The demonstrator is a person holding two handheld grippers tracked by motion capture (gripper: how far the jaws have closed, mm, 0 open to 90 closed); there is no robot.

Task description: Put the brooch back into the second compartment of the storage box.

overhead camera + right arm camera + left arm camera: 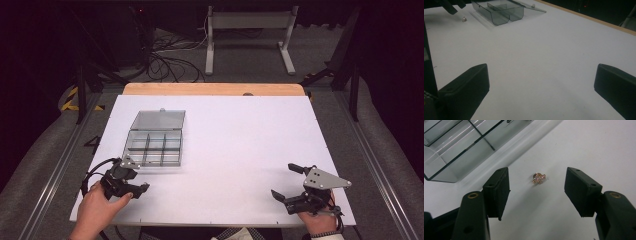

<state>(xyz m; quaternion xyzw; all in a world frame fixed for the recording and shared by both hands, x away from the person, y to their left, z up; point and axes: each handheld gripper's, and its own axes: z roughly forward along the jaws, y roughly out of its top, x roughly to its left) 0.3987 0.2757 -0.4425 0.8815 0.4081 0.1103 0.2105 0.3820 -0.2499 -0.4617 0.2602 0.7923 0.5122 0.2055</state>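
Both pairs of jaws are held wide apart, with nothing gripped between them. On the left gripper (537,192), the two black pads are spread on either side of a small gold, stone-set ornament (538,178), possibly a brooch or an earring; it is seen lying on the white tabletop (586,147) in the gap between the pads, touched by neither. From the high view, the left gripper (131,176) is seen at the near left of the tabletop, held by the left hand (97,207), just in front of a clear smoked-plastic compartment box (154,146). The box is divided into several compartments and its lid (159,120) is laid open, flat behind it. A near corner of the box (454,150) is also seen at the upper left of the left gripper view. The right gripper (287,181) is held at the near right of the tabletop, well apart from the box, above bare white surface. In the right gripper view, the box (499,11) is seen far off at upper left, with the ornament (464,18) just beside it.
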